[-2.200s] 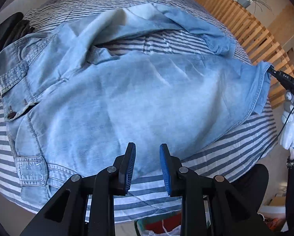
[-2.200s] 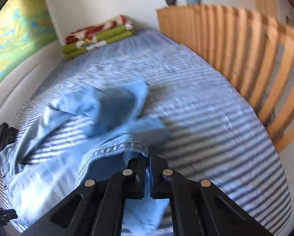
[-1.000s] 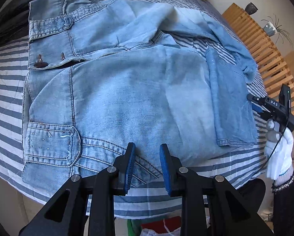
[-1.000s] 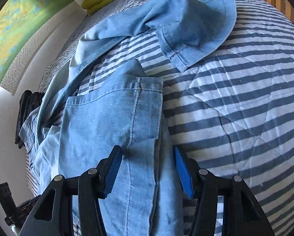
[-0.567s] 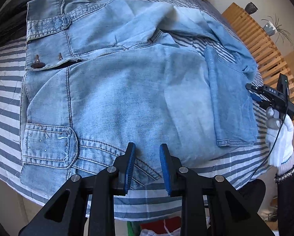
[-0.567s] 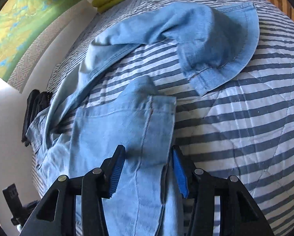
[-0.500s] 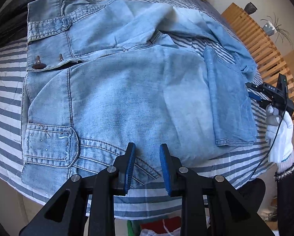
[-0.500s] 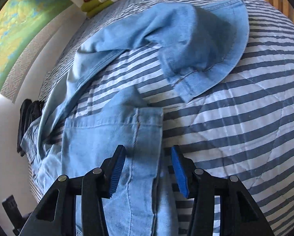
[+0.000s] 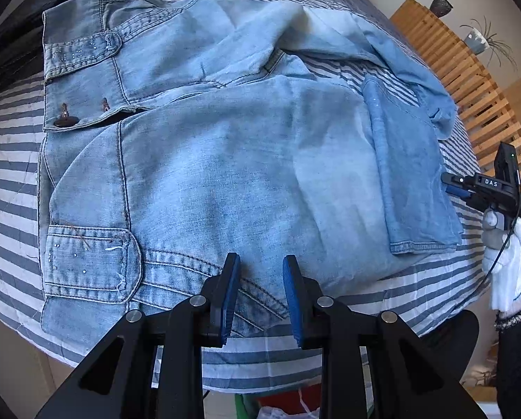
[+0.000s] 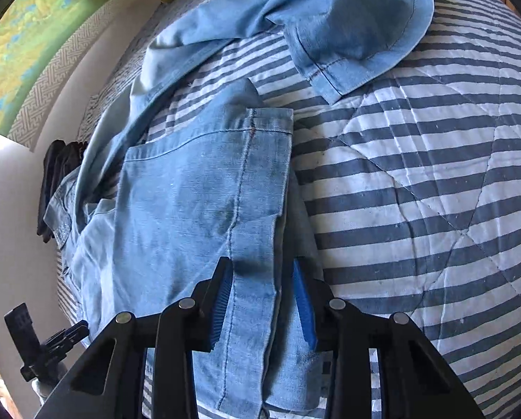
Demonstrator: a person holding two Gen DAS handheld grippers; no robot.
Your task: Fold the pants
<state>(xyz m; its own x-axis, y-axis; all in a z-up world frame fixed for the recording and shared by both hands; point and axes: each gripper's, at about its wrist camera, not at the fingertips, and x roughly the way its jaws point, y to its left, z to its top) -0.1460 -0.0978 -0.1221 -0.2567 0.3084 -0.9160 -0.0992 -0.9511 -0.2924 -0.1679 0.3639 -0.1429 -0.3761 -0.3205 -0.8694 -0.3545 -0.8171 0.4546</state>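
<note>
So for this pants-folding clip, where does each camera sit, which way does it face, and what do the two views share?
Left wrist: sits on the left tool, angled down at the waistband end of the jeans on the striped bedspread; its open, empty fingers and a white-gloved hand show.
Right wrist: sits on the right tool, angled down at a folded-over leg hem, fingers closing around the cloth.
Shared: the jeans, bedspread, and each view catches the other tool at its edge.

Bare striped bed (image 10: 434, 209) is lying open to the right of the pants (image 10: 190, 209), leaving passing room. The wooden slatted rail (image 9: 469, 87) is blocking the far right; dark clothes (image 9: 23, 35) are crowding the far left.
</note>
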